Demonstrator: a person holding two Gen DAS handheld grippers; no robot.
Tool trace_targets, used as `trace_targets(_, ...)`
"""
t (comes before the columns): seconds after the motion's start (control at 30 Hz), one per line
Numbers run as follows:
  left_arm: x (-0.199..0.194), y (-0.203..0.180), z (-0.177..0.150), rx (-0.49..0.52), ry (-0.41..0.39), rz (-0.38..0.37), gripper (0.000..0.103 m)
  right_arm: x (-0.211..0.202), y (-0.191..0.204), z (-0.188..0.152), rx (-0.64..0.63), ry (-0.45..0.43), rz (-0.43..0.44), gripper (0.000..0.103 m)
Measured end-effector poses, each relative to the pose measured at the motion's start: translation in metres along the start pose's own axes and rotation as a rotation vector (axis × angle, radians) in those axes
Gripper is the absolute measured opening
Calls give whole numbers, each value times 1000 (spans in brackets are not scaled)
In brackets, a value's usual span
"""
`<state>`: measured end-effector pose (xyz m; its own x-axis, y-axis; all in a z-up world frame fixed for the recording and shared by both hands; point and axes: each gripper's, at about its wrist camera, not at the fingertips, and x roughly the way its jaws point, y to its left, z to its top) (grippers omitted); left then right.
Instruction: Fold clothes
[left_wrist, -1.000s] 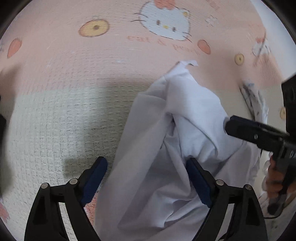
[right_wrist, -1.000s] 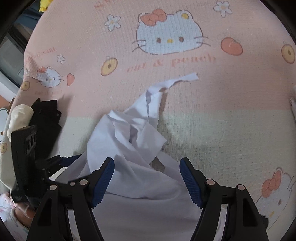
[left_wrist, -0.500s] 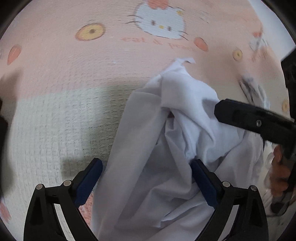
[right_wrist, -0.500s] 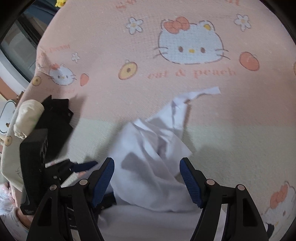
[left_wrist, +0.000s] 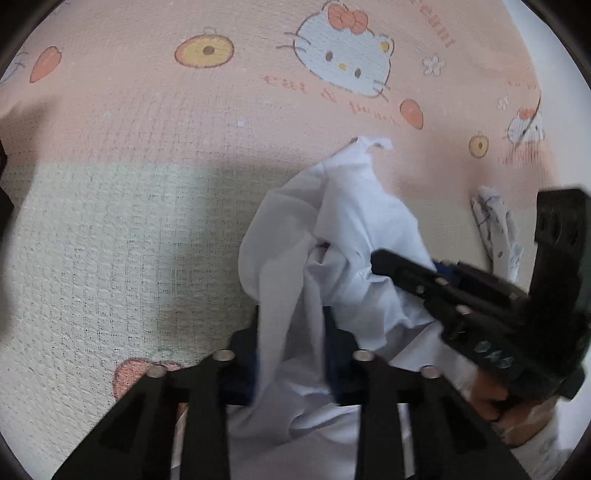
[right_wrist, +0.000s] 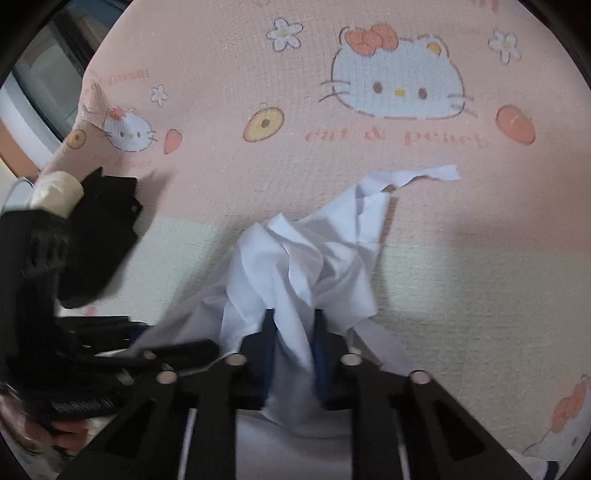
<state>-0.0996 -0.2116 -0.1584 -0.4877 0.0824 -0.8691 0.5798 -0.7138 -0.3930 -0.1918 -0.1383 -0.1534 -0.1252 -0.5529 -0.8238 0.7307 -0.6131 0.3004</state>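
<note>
A crumpled white garment (left_wrist: 343, 236) (right_wrist: 306, 262) lies bunched on a pink and cream cartoon-cat blanket (left_wrist: 147, 122) (right_wrist: 461, 258). My left gripper (left_wrist: 291, 354) is shut on a hanging fold of the white cloth at the bottom centre of the left wrist view. My right gripper (right_wrist: 293, 354) is likewise shut on a fold of the same garment. Each gripper shows in the other's view: the right one (left_wrist: 461, 295) pinching cloth at the right, the left one (right_wrist: 110, 354) at the lower left. One thin strip of the garment (right_wrist: 428, 173) trails toward the cat print.
A black garment (right_wrist: 99, 236) and a cream rolled item (right_wrist: 55, 192) lie at the blanket's left edge. A patterned white cloth (left_wrist: 495, 229) lies at the right edge. A hand (left_wrist: 495, 398) holds the right gripper. The floor shows past the blanket (right_wrist: 48, 85).
Both grippers went from open to shut on folds of the white garment. The cloth has been drawn up into a tighter bunch between them.
</note>
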Motion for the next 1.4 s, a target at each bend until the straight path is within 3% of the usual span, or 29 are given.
trace_targets(0.2,-12,2,3,-36,15,5,16,-8,-17,-5,24,65,-70,9)
trace_targets(0.3,-19,7,-4,10,11,114,16,-11,-26,-10,38,105,-107,9)
trace_targets(0.43,-7,19,-9,11,69,189,16,-15,-39,-16,57,158,-156,8)
trace_targets(0.57,-6,34,-19,-51,84,161,16,-19,-52,-22,75,211,-204,8)
trace_targets(0.87,-5,25,-30,28,109,194,16,-41,-60,-49,68,321,-291,8)
trace_targets(0.97,-4,21,-31,30,110,195,16,-48,-63,-56,70,335,-303,14)
trace_targets(1.17,-14,21,-36,-65,22,72,16,-58,-67,-63,62,313,-298,16)
trace_targets(1.23,-22,18,-33,-84,-13,36,16,-58,-63,-56,33,287,-312,25)
trace_targets(1.3,-29,13,-27,-82,-37,36,21,-67,-62,-52,29,253,-315,43)
trace_targets(1.33,-32,10,-23,-77,-49,32,33,-73,-63,-49,37,227,-303,46)
trace_targets(1.37,-34,7,-19,-72,-60,29,61,-80,-65,-46,49,193,-282,52)
trace_targets(1.4,-36,7,-17,-77,-65,31,74,-87,-67,-42,62,160,-260,61)
